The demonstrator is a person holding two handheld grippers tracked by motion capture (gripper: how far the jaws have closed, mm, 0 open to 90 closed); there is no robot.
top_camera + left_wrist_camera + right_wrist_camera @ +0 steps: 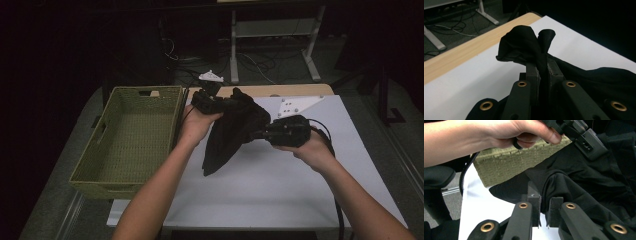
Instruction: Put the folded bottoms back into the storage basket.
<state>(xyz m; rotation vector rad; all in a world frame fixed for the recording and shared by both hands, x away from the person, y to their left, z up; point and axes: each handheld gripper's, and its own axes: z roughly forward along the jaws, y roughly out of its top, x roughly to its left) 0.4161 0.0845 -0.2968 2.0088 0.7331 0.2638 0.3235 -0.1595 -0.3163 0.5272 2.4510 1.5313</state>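
So the basket (131, 137) sits at the table's (280, 185) left edge; the cloth (231, 131) hangs above the table, right of the basket.

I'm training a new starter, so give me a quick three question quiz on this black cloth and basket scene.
1. True or false: the black cloth lies flat on the white table.
2. Which gripper holds the cloth: A left gripper, B right gripper, C both?
3. On which side of the cloth does the green basket sit in the high view?

Key: 1 false, it hangs lifted; 2 C; 3 left.
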